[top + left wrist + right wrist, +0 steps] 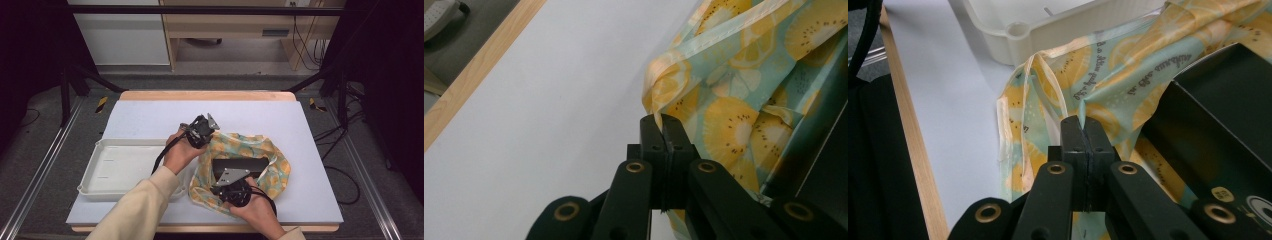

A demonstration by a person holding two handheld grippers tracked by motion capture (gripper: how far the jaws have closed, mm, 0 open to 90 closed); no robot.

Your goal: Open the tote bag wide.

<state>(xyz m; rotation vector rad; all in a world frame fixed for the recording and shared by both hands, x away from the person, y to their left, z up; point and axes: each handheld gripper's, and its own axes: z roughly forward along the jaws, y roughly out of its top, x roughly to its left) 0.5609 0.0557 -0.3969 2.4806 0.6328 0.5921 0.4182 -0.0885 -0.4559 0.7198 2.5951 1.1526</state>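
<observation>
A teal cloth bag printed with yellow fruit slices lies on the white table mat, right of centre. A black box sits in its open mouth. My left gripper is at the bag's far left edge. In the left gripper view it is shut on a bunched fold of the bag's hem. My right gripper is at the bag's near left edge. The right gripper view shows it shut on the bag's fabric, with the black box just to its right.
An empty white plastic tray lies on the mat to the left of the bag, its corner touching the cloth. The table's wooden edge runs close to my right gripper. Metal frame rails flank the table.
</observation>
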